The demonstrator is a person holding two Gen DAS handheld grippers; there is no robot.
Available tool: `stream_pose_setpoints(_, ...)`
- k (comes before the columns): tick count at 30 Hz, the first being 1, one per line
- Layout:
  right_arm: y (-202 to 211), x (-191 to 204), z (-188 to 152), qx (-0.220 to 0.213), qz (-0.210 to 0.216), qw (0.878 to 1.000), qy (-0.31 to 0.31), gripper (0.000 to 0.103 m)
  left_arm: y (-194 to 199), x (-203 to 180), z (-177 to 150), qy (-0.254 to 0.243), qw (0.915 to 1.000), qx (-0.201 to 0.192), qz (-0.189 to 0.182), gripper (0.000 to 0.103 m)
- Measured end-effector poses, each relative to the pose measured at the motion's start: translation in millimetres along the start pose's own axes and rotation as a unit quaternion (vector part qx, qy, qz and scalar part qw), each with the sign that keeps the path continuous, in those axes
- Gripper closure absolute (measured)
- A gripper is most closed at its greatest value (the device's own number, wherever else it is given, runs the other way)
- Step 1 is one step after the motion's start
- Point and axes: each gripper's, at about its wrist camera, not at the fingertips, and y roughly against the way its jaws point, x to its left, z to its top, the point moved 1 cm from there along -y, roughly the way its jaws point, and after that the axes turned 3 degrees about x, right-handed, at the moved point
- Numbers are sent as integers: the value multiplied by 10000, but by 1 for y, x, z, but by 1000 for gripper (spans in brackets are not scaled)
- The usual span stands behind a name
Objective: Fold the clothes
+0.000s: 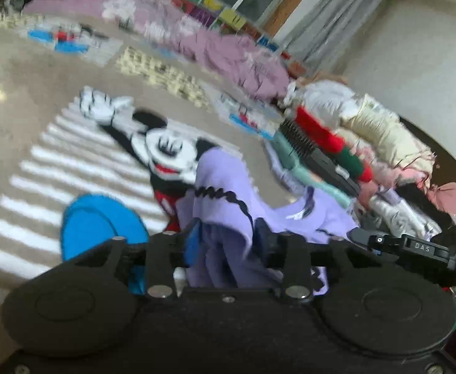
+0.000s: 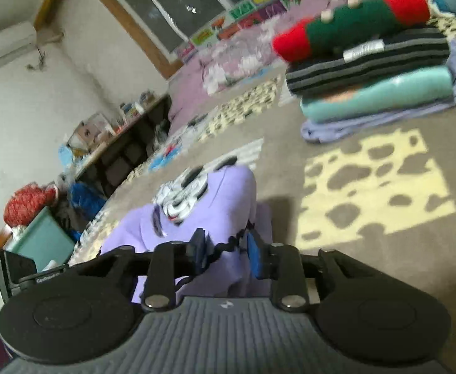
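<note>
On the bed, over a tan blanket [image 2: 368,249] with a cartoon mouse print [image 1: 165,149], a lilac garment [image 1: 221,187] hangs bunched between two tools. Left tool [image 1: 225,243]: its fingers are drawn in on a thick fold of the lilac cloth, black zigzag trim running just above the pinch. Right tool [image 2: 226,249]: fingers likewise closed in on the cloth, the same black trim passing between them. Both grips look firm, though the frames are blurred and the exact contact at the pads is hard to read.

My judgement: the step in hand is the carry-and-spread, the garment lifted by two points and not yet laid flat. It sags in a crumpled mass ahead of the tools, its far end resting on the blanket by the mouse print. Next move calls for drawing the two tools apart to take out the slack, then lowering the cloth onto bare blanket so that a clean fold line can be made. The risk is that the bunched fabric lands doubled on itself.

A pile [image 2: 371,59] of folded clothes, red-and-green knit on striped grey on teal, sits well apart ahead and to the right in the right view; a finished fold would likely go there.
</note>
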Motion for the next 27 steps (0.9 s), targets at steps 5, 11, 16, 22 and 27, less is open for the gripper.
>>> stream_pose_setpoints(5, 40, 47, -7, -603, -146, 9867, 1500, 64, 40, -40, -4, -1169, 9903, -568, 494, 53)
stream_pose_setpoints(11, 31, 99, -44, -356, -238, 9513, 3053, 65, 21, -80, -33, -2447, 9684, -99, 480, 53)
stream_pose_setpoints(16, 12, 96, -74, -179, -720, 9466, 3139, 59, -7, -78, -57, -2548, 9647, 255, 609, 48)
stream_pose_setpoints(22, -6, 83, -77, -84, -813, 9573, 2775, 57, -19, -63, -63, -2282, 9713, 300, 599, 47)
stream_pose_setpoints(27, -10, 80, -85, 39, -880, 9590, 2695, 57, -21, -64, -63, -2268, 9712, 364, 626, 47)
